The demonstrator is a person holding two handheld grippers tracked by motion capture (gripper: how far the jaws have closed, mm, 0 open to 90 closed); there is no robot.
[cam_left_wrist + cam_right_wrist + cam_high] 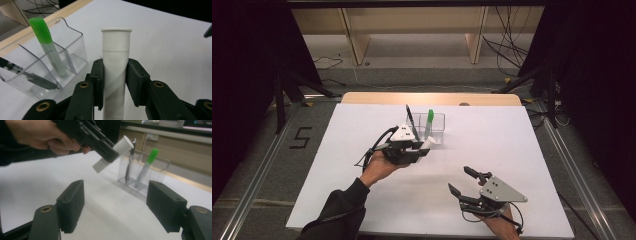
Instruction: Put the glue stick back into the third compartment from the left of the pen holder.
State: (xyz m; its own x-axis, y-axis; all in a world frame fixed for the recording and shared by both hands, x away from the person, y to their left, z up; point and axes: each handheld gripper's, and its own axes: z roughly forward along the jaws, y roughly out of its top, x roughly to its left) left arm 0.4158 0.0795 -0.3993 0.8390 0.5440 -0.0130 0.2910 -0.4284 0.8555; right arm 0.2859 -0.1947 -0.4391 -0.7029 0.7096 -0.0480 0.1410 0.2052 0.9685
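My left gripper (424,147) is shut on a white cylindrical tube (428,143), held above the white table just in front of a clear plastic holder (439,135). In the left gripper view the tube (116,50) stands up between the two pads. The holder (75,42) has a green-capped marker (43,37) in one compartment and a black pen (32,77) in another. My right gripper (459,179) hovers near the table's front right, jaws wide apart and empty. The right gripper view shows the left gripper (105,150), the tube (123,143) and the holder (162,167) beyond.
The white table top (362,200) has a wooden strip (427,98) along its far edge. Dark stand legs (279,100) rise at the left and right of the table. Cables (507,45) lie on the floor behind, near a wooden shelf (412,25).
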